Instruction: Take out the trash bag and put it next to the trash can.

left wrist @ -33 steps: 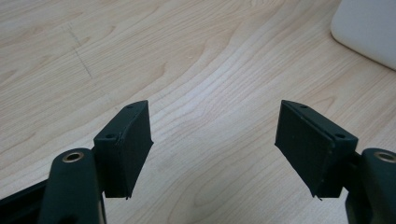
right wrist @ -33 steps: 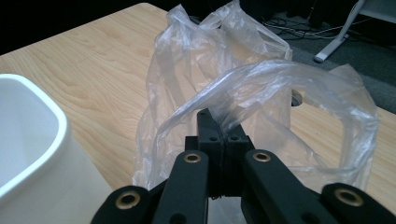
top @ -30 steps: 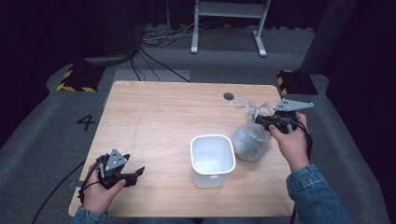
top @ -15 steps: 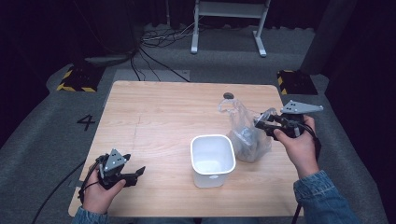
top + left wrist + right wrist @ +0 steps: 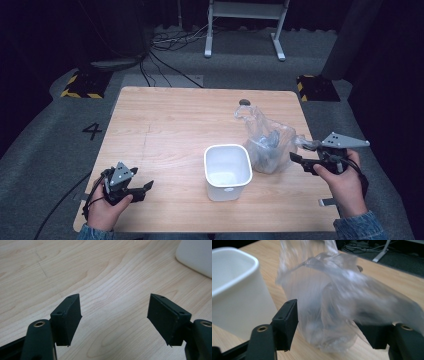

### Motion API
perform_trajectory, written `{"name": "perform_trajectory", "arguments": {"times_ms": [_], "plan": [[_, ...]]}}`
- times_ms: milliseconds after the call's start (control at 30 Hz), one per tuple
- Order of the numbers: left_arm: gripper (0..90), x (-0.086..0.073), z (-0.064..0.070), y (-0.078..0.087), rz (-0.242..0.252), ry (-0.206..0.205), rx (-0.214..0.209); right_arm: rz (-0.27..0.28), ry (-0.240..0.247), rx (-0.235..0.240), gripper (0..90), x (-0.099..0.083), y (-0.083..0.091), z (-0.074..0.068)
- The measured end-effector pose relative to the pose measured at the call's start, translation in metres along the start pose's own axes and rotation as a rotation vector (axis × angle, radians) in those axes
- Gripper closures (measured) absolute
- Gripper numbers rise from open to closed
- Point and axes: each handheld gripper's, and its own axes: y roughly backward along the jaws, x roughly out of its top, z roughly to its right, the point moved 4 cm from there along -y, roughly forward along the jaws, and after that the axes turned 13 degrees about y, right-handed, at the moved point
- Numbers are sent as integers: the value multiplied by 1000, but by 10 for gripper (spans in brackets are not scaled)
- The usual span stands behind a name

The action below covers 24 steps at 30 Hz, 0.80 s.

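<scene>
A tub [image 5: 227, 171] stands on the table [image 5: 165, 125] near its near edge, right of centre. Just right of the tub sits a bag [image 5: 267, 142]. A small disc [image 5: 244, 102] lies beyond the bag, near the far edge.

A wooden table [image 5: 165, 125] fills the middle of the high view on grey carpet, where a number 4 [image 5: 92, 131] is marked at nine o'clock of the table. At eleven o'clock a yellow-and-black striped block [image 5: 79, 85] lies on the floor, a second one [image 5: 317, 86] sits at two o'clock, and black cables [image 5: 165, 47] trail across the floor at twelve o'clock beside the feet of a white metal stand [image 5: 245, 22]. A small dark disc [image 5: 244, 102] rests on the tabletop near its far edge, at about one o'clock.
</scene>
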Motion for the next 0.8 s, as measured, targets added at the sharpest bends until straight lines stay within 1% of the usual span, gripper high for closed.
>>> {"name": "perform_trajectory", "arguments": {"times_ms": [133, 233, 300, 367, 433, 500, 533, 567, 633, 700, 800], "plan": [[265, -5, -4, -4, -12, 3, 9, -32, -16, -9, 306, -29, -6, 1], [265, -8, -8, -7, -17, 4, 22, -49, -7, -18, 294, -48, -10, -1], [265, -11, -10, -9, -18, 11, 27, -43, -13, -8, 289, -59, -13, -4], [265, -13, -12, -11, -23, 19, 26, -36, 1, -10, 287, -68, -16, -7], [265, -15, -13, -12, -33, 23, 30, -18, 16, -6, 282, -74, -19, -12], [265, -16, -13, -12, -32, 26, 25, -21, 52, -31, 283, -76, -17, -18], [265, -15, -13, -12, -29, 28, 20, -20, 68, -45, 283, -75, -14, -21], [265, -15, -13, -11, -25, 34, 14, -9, 74, -49, 282, -71, -8, -25], [265, -14, -13, -10, -22, 34, 15, 23, 60, -58, 272, -64, 5, -30], [265, -15, -13, -10, -22, 29, 19, 53, 60, -69, 270, -60, 18, -34], [265, -16, -14, -11, -28, 24, 25, 71, 51, -51, 274, -62, 30, -40]]}}
